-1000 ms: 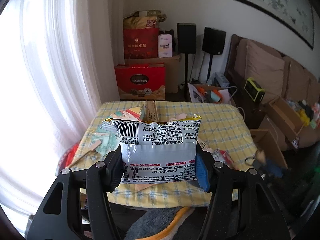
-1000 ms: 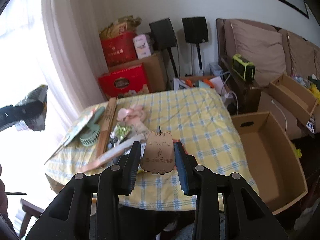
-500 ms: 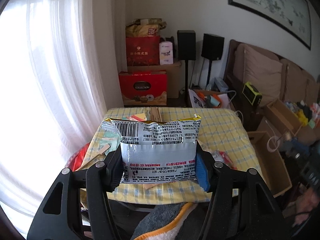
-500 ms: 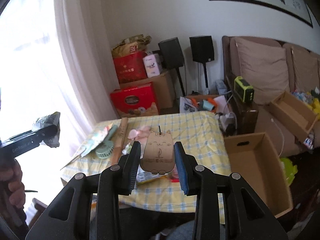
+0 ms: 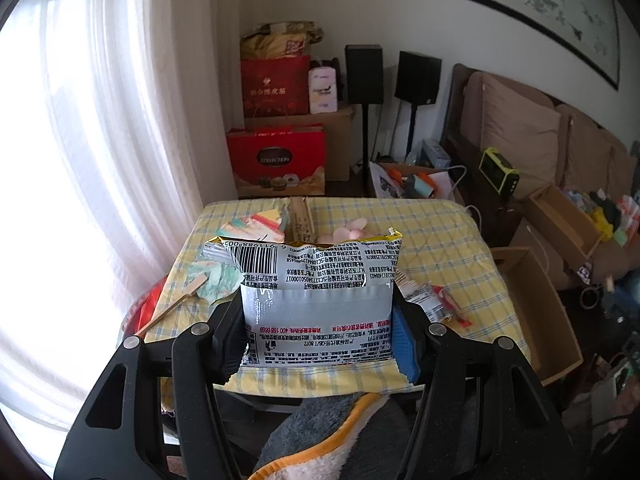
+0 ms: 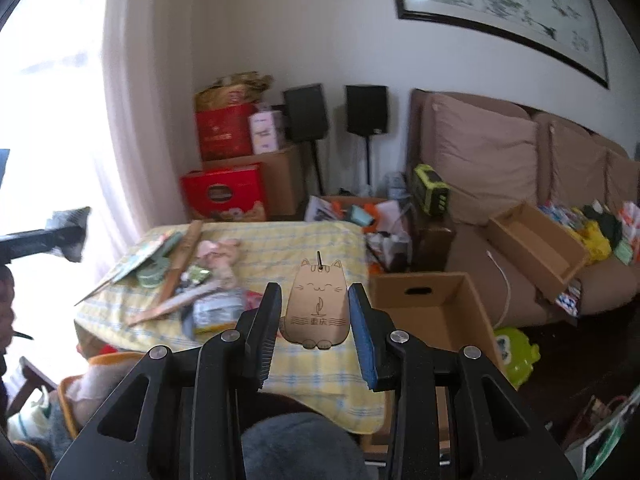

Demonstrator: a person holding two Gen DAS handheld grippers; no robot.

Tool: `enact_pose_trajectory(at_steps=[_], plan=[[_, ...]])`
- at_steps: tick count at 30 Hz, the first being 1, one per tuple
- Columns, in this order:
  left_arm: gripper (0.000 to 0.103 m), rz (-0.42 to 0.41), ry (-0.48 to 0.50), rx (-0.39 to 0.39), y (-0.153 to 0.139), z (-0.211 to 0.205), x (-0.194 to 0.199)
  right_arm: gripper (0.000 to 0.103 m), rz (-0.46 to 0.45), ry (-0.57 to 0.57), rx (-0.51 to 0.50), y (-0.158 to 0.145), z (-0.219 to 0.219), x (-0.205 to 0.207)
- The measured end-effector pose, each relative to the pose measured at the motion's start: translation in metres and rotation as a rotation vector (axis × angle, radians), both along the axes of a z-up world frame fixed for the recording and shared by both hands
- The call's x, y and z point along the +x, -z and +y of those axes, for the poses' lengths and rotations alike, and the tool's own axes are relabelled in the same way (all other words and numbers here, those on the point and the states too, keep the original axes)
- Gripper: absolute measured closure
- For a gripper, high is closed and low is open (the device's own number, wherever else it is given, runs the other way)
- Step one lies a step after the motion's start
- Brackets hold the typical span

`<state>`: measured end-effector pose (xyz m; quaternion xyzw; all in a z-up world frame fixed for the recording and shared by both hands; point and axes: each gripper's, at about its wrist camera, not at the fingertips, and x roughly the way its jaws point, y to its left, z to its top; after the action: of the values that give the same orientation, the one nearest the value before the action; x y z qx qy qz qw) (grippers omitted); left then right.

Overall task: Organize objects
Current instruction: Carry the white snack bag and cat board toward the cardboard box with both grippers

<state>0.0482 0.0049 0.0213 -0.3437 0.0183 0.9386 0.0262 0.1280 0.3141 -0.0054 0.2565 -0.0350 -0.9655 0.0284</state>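
Your left tool (image 5: 320,316) is clamped on a silver snack bag (image 5: 316,300), its two pads pressed against the bag's side edges; the bag hangs upside down, barcode at the top, held in the air on your side of the bench (image 5: 452,248). Your right tool (image 6: 314,320) is closed to a narrow gap on a wooden cat tag (image 6: 318,312), which stands upright between the pads with its short pin pointing up, also in the air over the near edge of the bench.

On the bench's yellow checked cloth, toward the curtain side, lie a green hand fan (image 6: 150,276), a long wooden strip (image 6: 180,264) and a pink plush toy (image 6: 220,256); nearer your side of the bench sit some small packets (image 6: 216,312), blurred in the right wrist view. An open cardboard box (image 6: 436,312) stands just beside the bench on the sofa side. From the right wrist view your left tool shows as a dark bar at the curtain side of the bench, gripping the bag
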Motion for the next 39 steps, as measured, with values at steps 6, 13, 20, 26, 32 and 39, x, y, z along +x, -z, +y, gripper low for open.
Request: enact_pose_trajectory(at_steps=[6,13,20,26,32,39], plan=[[0.046,0.001,0.015,-0.025,-0.001,0.02,0.002,0.069,-0.039,0.04,-0.077,0.032,0.03,0.0],[0.046,0.02,0.009,-0.058,-0.011,0.035,0.004,0.069,0.005,0.073,-0.063,0.032,0.041,0.019],[0.046,0.065,0.0,-0.067,-0.031,0.044,0.009,0.069,0.018,0.087,-0.085,0.029,0.053,0.025],[0.046,0.059,0.055,-0.075,-0.03,0.063,0.014,0.069,0.008,0.053,-0.077,0.03,0.041,0.024],[0.046,0.057,0.051,-0.067,-0.031,0.064,0.015,0.069,0.01,0.056,-0.078,0.03,0.042,0.025],[0.046,0.048,0.036,-0.056,-0.029,0.059,0.012,0.069,-0.011,0.077,-0.095,0.036,0.049,0.022]])
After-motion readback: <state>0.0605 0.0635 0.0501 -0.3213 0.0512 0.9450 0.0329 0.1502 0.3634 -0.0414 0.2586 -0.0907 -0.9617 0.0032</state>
